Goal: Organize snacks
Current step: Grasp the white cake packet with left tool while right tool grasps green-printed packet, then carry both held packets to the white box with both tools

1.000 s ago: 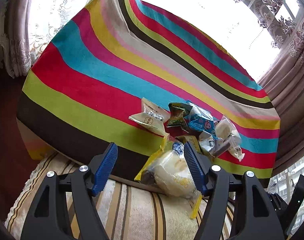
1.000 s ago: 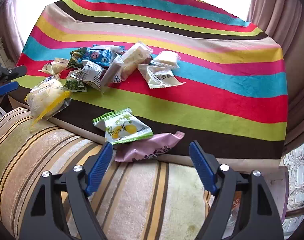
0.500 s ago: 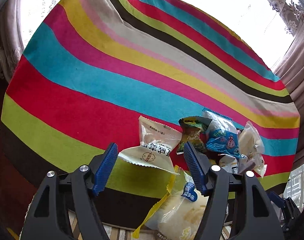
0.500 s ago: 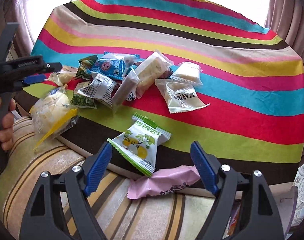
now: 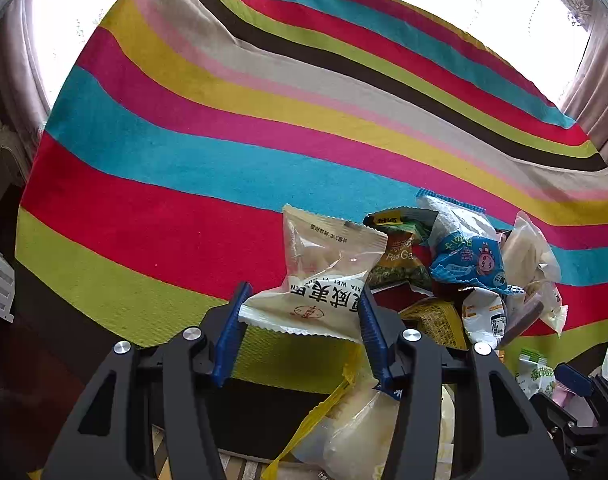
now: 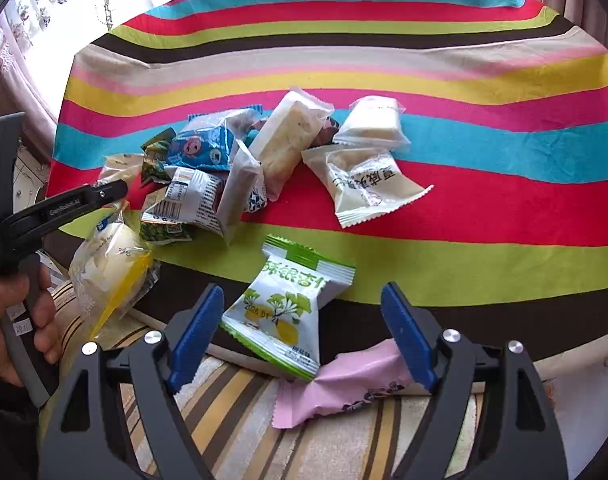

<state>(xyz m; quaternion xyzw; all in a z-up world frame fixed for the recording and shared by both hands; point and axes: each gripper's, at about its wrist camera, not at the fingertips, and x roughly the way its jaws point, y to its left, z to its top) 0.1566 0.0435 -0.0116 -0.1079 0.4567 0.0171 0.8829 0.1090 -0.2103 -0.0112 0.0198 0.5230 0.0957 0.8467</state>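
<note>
Between the left gripper (image 5: 302, 322) fingers sits a cream snack packet (image 5: 323, 280) with dark lettering; the jaws have just been closing, and both blue pads now touch the packet's lower corners, so it reads as clamped on that packet, which lies at the near left edge of the snack pile. Striped cloth (image 5: 184, 168) covers the bench, bands of red, cyan, pink, yellow, lime and brown. Right of the cream packet: a green pea packet (image 5: 399, 256), then a blue-and-white packet (image 5: 467, 256), then clear-wrapped pastries at the pile's far right. Below the left gripper, a yellow-edged bread bag (image 5: 355, 432) hangs over the bench's near edge. From the right wrist view, the right gripper (image 6: 304, 336) stands wide apart, nothing pressed by either pad; a green-and-white packet (image 6: 288, 304) with a leaf print lies between the fingers on the brown stripe at the bench edge, clear of both pads. A pink wrapper (image 6: 343, 384) lies just below it, off the bench on a striped cushion (image 6: 232, 412), touching the right pad area; can't tell if it's actual contact. A second cream packet (image 6: 363, 184) lies on the red stripe, just right of the pile. A hand (image 6: 8, 320) holds the left gripper's handle at the left edge of that view.
</note>
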